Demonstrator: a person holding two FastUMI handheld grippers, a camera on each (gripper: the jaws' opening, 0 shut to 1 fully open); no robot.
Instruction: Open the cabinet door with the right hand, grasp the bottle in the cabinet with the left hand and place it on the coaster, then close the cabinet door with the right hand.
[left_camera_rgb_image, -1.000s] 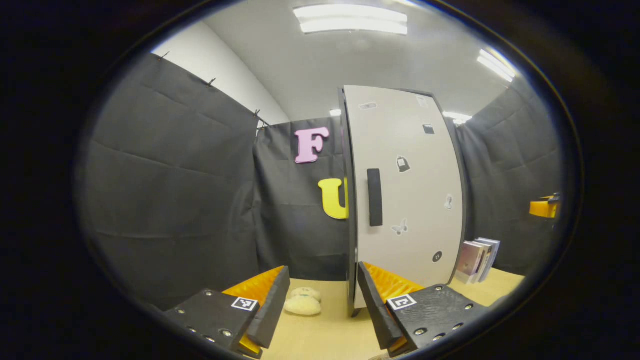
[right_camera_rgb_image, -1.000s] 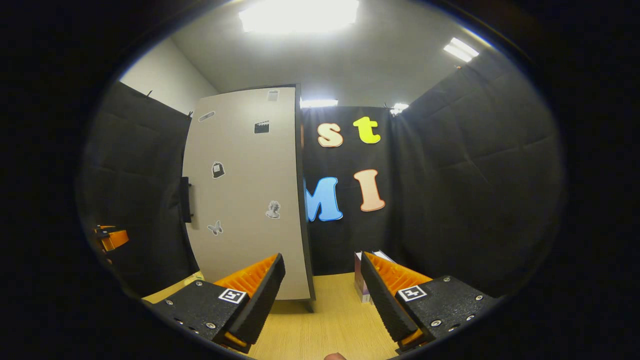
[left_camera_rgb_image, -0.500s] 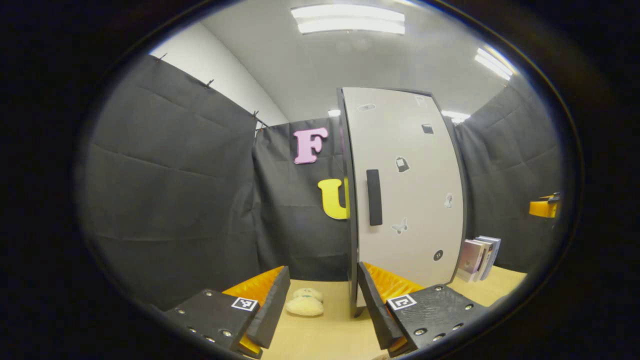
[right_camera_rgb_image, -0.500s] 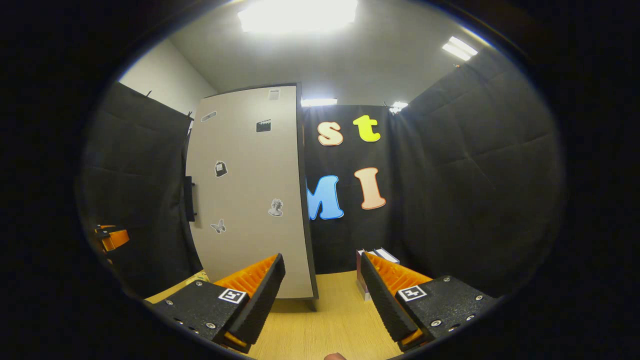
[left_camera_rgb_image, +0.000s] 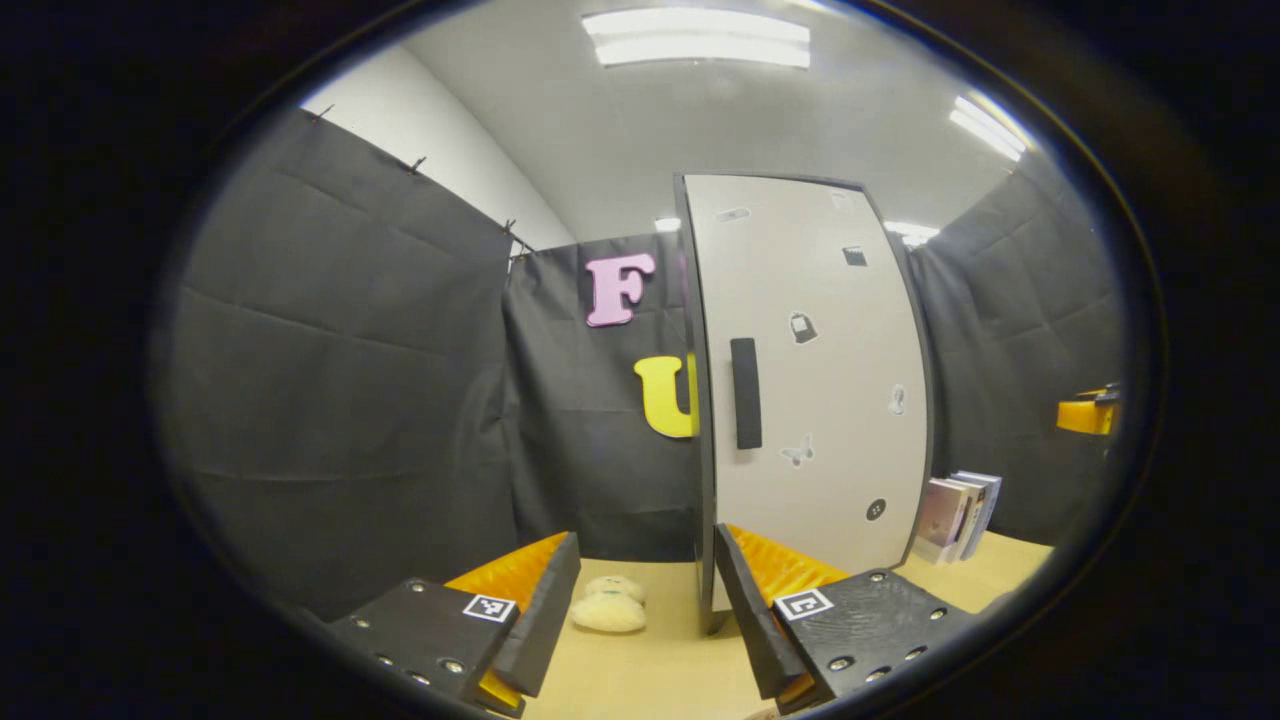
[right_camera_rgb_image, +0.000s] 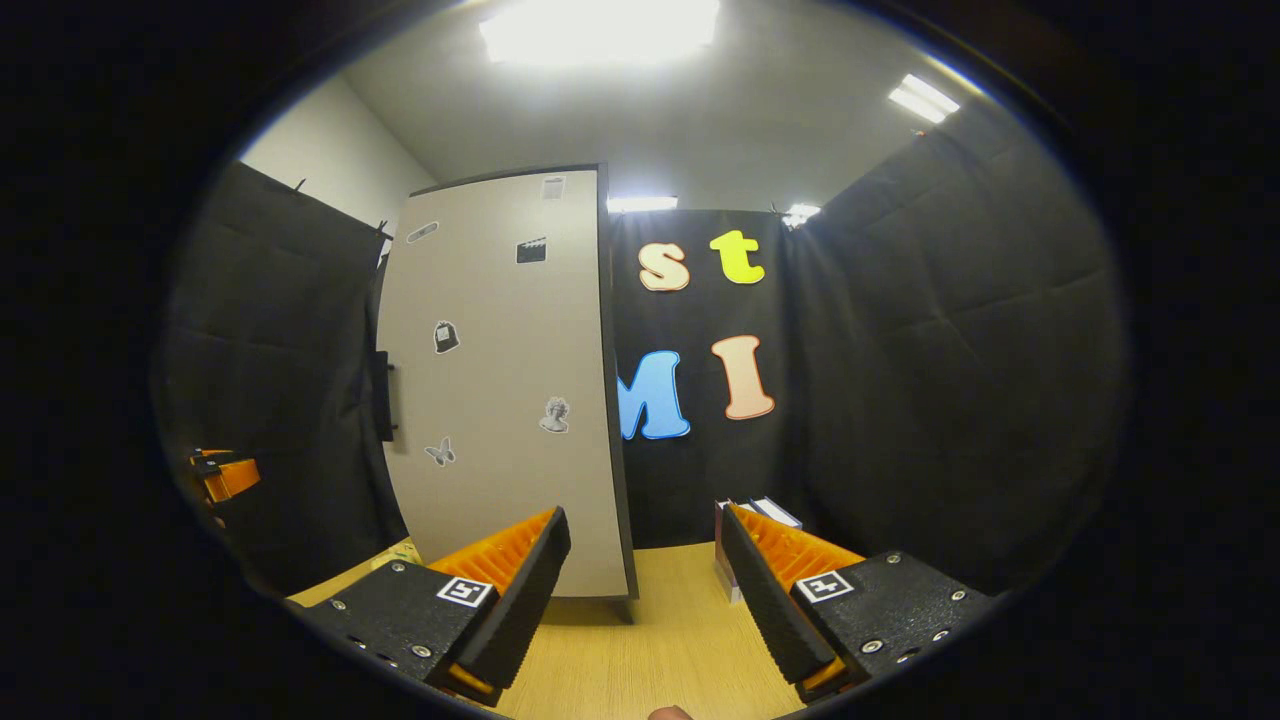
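Left gripper (left_camera_rgb_image: 645, 610) wide open, holding nothing, low over the wooden tabletop (left_camera_rgb_image: 650, 670) in front of the cabinet. Right gripper (right_camera_rgb_image: 645, 600) likewise spread wide and empty, also facing the cabinet, off its right edge. Cabinet door (left_camera_rgb_image: 815, 370) shut, pale grey with small stickers, upright on the tabletop; black vertical handle (left_camera_rgb_image: 745, 393) near the door's left edge in the left gripper view, seen edge-on at (right_camera_rgb_image: 383, 395) in the right gripper view. Bottle hidden behind the closed door; position cannot be told. Cream plush toy (left_camera_rgb_image: 608, 605) on the tabletop just left of the cabinet's foot. Books (left_camera_rgb_image: 958, 515) standing just right of the cabinet. Other gripper's orange body at far right of the cabinet (left_camera_rgb_image: 1085, 412), apart from it.
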